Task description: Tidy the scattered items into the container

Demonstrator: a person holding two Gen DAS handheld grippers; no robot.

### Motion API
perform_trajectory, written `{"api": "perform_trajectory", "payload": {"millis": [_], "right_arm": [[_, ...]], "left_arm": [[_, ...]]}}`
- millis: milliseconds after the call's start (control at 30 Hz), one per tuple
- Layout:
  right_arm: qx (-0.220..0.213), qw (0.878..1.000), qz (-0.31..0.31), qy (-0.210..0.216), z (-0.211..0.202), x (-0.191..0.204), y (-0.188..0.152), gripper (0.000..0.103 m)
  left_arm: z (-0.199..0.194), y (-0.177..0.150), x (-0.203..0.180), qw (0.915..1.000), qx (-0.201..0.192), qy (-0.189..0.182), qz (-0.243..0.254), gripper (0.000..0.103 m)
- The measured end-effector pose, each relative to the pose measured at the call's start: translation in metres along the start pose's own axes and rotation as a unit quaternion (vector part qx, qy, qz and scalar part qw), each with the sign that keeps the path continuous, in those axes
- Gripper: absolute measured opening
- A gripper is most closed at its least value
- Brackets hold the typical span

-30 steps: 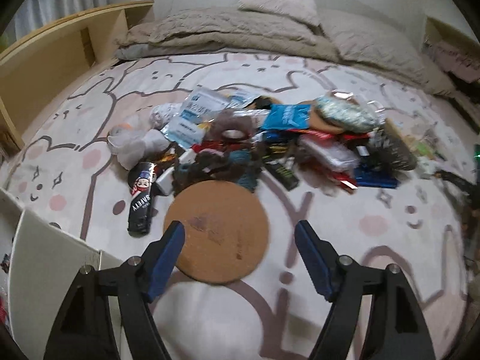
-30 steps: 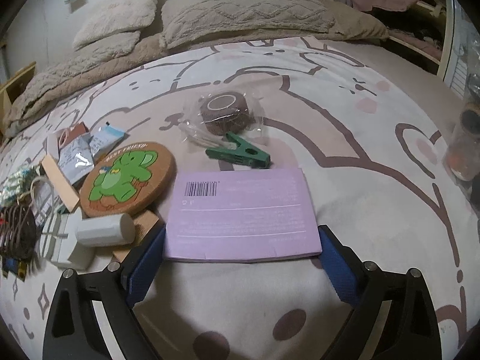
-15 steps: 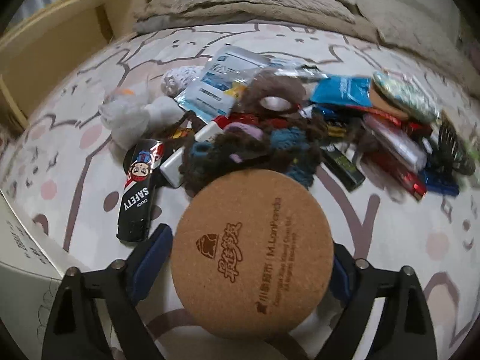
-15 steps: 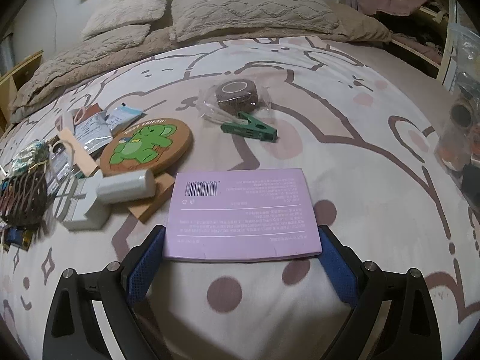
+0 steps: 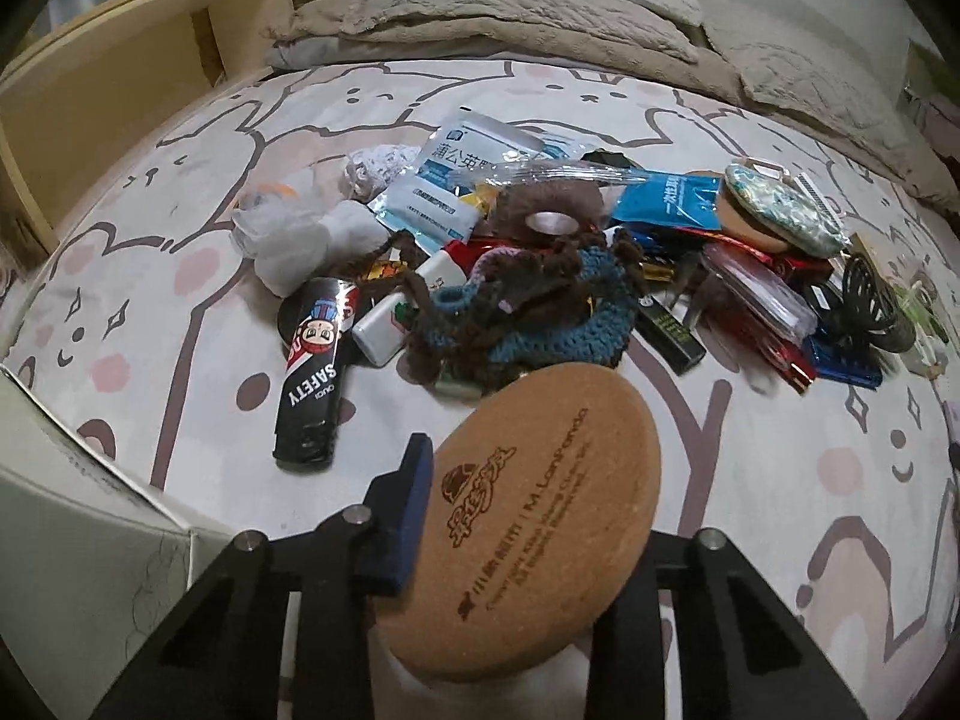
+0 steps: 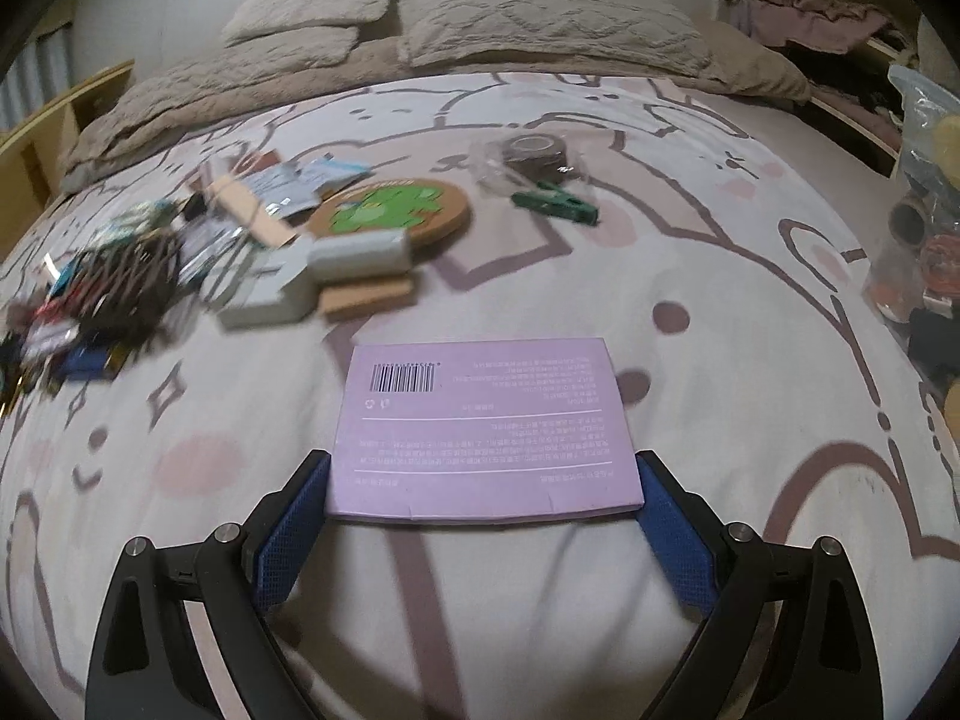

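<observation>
My left gripper (image 5: 528,516) is shut on a round cork coaster (image 5: 540,516) and holds it tilted above the bed. Past it lies a heap of scattered items: a black can marked SAFETY (image 5: 315,360), a crocheted blue and brown piece (image 5: 534,306), white packets (image 5: 456,180). A white box (image 5: 72,570), the container, shows at the lower left. My right gripper (image 6: 483,510) is shut on a flat purple box (image 6: 483,426) held above the bed.
In the right wrist view a green elephant coaster (image 6: 390,213), a white roll (image 6: 359,255), a green clip (image 6: 555,204) and a bagged tape roll (image 6: 534,150) lie on the bedspread. A bag of items (image 6: 924,210) stands at the right. Pillows (image 6: 540,24) lie at the back.
My left gripper closed on the cork coaster and lifted it off the bed, tilting it. My right gripper drew back from the heap with the purple box in it.
</observation>
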State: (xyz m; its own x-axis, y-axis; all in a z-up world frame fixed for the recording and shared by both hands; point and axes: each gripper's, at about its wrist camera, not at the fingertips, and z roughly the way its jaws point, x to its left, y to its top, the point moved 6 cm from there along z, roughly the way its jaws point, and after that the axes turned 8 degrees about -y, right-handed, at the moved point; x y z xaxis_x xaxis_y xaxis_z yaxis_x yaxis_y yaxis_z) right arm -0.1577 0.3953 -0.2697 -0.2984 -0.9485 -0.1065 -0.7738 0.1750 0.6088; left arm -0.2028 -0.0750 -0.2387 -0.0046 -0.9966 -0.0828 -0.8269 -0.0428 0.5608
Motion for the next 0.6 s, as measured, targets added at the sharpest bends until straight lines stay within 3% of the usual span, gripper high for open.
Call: {"api": "perform_trajectory", "payload": {"millis": [200, 367, 433, 600], "right_arm": [[0.006, 1.000, -0.014, 0.012, -0.017, 0.010, -0.018, 0.096], [0.009, 0.999, -0.032, 0.032, -0.034, 0.024, -0.035, 0.096], [0.008, 0.998, -0.042, 0.038, -0.040, 0.031, -0.042, 0.096], [0.011, 0.997, -0.055, 0.059, -0.054, 0.046, -0.054, 0.096]], "left_arm": [[-0.009, -0.004, 0.001, 0.9999, 0.000, -0.011, -0.005, 0.025], [-0.024, -0.012, -0.014, 0.9989, 0.003, -0.046, 0.005, 0.021], [-0.031, -0.016, -0.027, 0.9971, 0.006, -0.075, 0.013, 0.010], [-0.049, -0.028, -0.075, 0.9904, 0.004, -0.119, 0.070, 0.009]]}}
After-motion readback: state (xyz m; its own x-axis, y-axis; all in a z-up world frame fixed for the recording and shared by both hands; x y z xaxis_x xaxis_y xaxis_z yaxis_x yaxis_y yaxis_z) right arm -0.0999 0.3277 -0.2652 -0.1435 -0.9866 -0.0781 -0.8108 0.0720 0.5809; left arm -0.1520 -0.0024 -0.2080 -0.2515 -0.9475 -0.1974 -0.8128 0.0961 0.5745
